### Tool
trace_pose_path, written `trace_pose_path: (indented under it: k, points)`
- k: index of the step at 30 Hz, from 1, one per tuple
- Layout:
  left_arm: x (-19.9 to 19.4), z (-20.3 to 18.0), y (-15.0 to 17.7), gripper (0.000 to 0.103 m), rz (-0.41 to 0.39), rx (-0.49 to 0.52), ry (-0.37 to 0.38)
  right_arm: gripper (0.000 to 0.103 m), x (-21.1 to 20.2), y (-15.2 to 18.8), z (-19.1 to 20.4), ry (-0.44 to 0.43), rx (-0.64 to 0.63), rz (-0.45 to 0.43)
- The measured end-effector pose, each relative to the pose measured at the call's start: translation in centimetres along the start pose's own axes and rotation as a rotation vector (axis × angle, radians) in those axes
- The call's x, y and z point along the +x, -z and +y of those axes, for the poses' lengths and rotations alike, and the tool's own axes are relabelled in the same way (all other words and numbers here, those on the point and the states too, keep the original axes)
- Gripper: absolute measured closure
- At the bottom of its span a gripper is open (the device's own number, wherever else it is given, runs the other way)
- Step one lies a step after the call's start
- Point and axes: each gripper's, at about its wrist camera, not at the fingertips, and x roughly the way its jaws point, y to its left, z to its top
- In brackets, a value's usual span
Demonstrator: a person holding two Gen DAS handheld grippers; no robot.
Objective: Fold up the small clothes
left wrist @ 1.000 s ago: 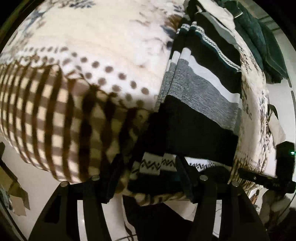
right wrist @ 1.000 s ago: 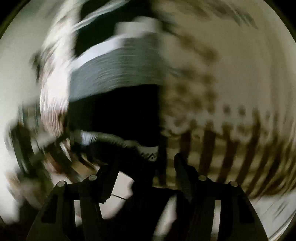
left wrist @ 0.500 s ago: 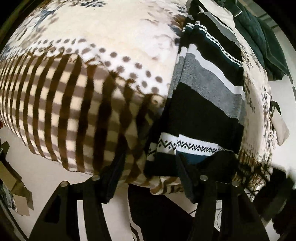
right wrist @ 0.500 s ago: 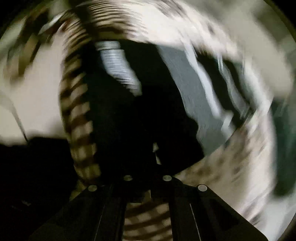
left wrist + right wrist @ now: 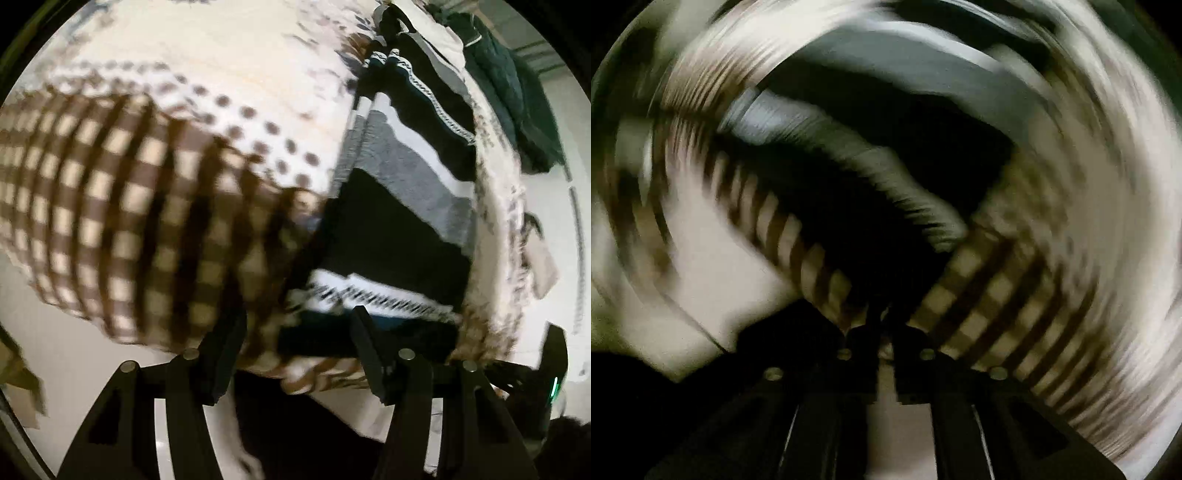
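Note:
A knitted sweater (image 5: 399, 229) with black, grey and white stripes lies lengthwise on a blanket (image 5: 147, 203) with brown checks and dots. Its patterned hem is at the blanket's near edge. My left gripper (image 5: 295, 350) stands open over that edge, its fingers wide apart, with the hem's left corner and the blanket's rim showing between them. The right wrist view is badly blurred. There the sweater's black part (image 5: 886, 221) runs down to my right gripper (image 5: 884, 332). Its jaws are nearly together and opening slightly, with dark cloth between them.
More dark green and black clothes (image 5: 517, 103) are heaped at the blanket's far right end. Pale floor (image 5: 55, 332) lies beyond the near edge. A black device with a green light (image 5: 554, 373) sits at the lower right. Dark cloth hangs below the blanket's rim.
The right gripper closed from wide apart onto the sweater's dark cloth and swung round fast with it. The left gripper drifted slightly along the blanket's edge and stayed open.

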Motion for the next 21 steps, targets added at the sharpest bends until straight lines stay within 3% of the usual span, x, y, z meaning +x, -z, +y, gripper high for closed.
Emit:
trace_pose_path:
  k: [2, 4, 5, 7, 9, 10, 13, 17, 19, 21]
  points:
    - [1.3, -0.3, -0.2, 0.048, 0.019, -0.011, 0.011, 0.057, -0.1, -1.0, -4.4, -0.160, 0.277, -0.001]
    - [2.6, -0.7, -0.4, 0.050, 0.011, 0.003, -0.003, 0.053, 0.6, -1.2, -8.0, -0.329, 0.520, -0.010]
    - [2.6, -0.8, -0.3, 0.068, -0.012, 0.012, -0.016, 0.053, 1.2, -1.3, -9.2, -0.394, 0.612, -0.001]
    - [2.1, -0.7, 0.0, 0.089, -0.053, 0.020, -0.045, 0.053, 2.9, -1.2, -10.4, -0.491, 0.733, 0.019]
    - [0.7, 0.0, 0.5, 0.094, -0.095, -0.002, -0.006, 0.060, 4.1, -1.0, -10.3, -0.499, 0.772, 0.039]
    - [0.0, 0.1, 0.7, 0.094, -0.113, -0.004, 0.005, 0.094, 4.2, -1.0, -10.0, -0.495, 0.761, 0.027]
    - [-1.8, -0.2, 1.2, 0.094, -0.141, 0.044, 0.003, 0.094, 3.7, -1.2, -8.4, -0.418, 0.656, 0.011]
    - [-0.3, 0.3, 0.8, 0.090, -0.077, 0.064, -0.001, 0.092, 4.4, -1.5, -8.7, -0.355, 0.613, 0.059]
    - [-0.2, 0.3, 0.0, 0.088, -0.043, 0.044, 0.004, 0.084, 4.6, -1.4, -9.9, -0.408, 0.667, 0.085]
    - [-1.1, 0.2, -0.7, 0.079, -0.074, 0.034, 0.024, 0.067, 4.4, -0.9, -11.0, -0.461, 0.724, 0.079]
